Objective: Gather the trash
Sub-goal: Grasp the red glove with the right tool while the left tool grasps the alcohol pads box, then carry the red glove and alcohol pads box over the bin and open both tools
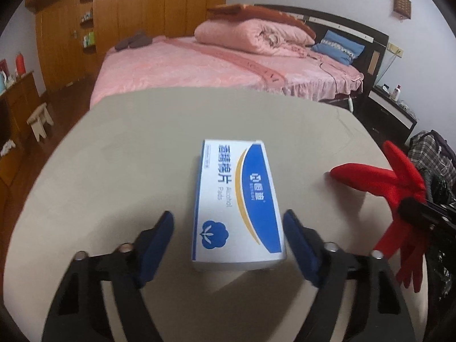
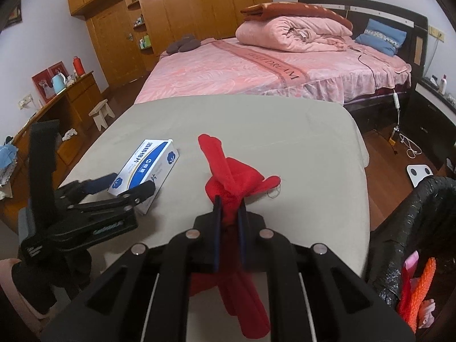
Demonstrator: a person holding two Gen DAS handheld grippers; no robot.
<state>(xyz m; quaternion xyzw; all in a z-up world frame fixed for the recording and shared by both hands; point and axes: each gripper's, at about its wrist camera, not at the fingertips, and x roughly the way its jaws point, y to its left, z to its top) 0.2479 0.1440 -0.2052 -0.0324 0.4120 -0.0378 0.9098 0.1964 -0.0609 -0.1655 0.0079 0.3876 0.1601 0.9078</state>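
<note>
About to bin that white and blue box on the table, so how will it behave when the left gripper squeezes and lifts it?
The alcohol pads box looks like thin cardboard, so it is probably light and may dent under a hard squeeze. It lies flat on the table, so it should slide, not roll. The left gripper jaws straddle its near end; lifted there, it may droop.

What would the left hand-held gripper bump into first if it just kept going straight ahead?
Most likely the white and blue box of alcohol pads. It lies on the beige table straight ahead of the left hand-held gripper, between its open fingers, which don't seem to touch it yet.
</note>
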